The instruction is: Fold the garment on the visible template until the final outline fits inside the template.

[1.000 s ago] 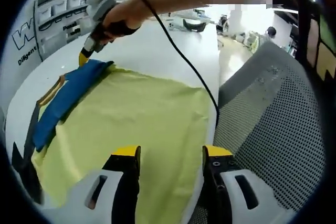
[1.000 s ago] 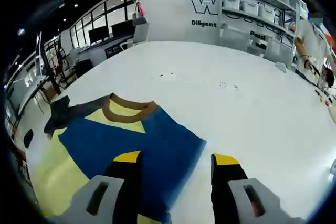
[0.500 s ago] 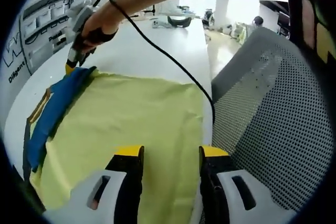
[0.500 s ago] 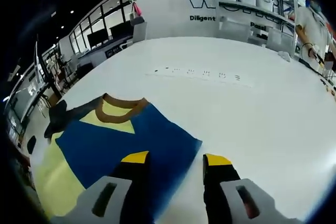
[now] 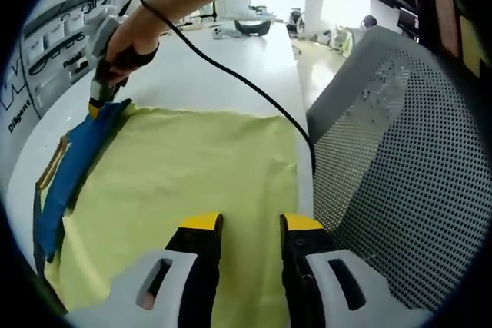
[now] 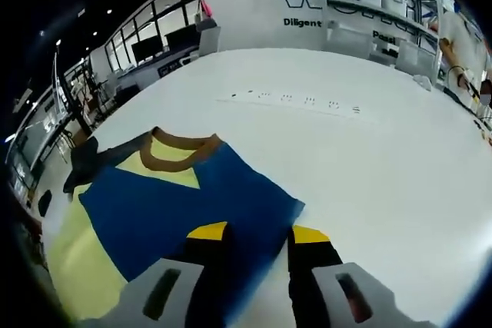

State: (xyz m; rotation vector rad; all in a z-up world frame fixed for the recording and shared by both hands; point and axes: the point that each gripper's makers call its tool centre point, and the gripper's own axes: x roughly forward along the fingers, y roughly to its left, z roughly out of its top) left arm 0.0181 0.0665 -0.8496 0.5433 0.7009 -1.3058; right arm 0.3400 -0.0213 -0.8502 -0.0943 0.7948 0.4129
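Observation:
A yellow garment [image 5: 192, 167] lies flat on the white table [image 5: 207, 67], with a blue panel [image 5: 77, 159] and a brown collar [image 6: 178, 144] folded onto its far side. A dark template strip [image 6: 92, 160] shows from under the cloth beside the collar. My left gripper [image 5: 251, 224] is over the garment's near edge by the table side, jaws narrowly apart with yellow cloth in the gap. My right gripper [image 6: 259, 232] hovers at the blue panel's corner [image 6: 277, 209], jaws likewise narrowly apart. In the left gripper view a hand holds that right gripper [image 5: 96, 105] at the blue corner.
A grey mesh chair back [image 5: 392, 151] stands close against the table edge on the right. A black cable [image 5: 231, 74] trails from the right gripper across the table. Shelves with bins [image 6: 369, 13] and a lettered wall stand beyond the table.
The jaws of both grippers have drawn closer together over the second. The left gripper view has shifted slightly along the near edge; the right gripper stays at the blue corner.

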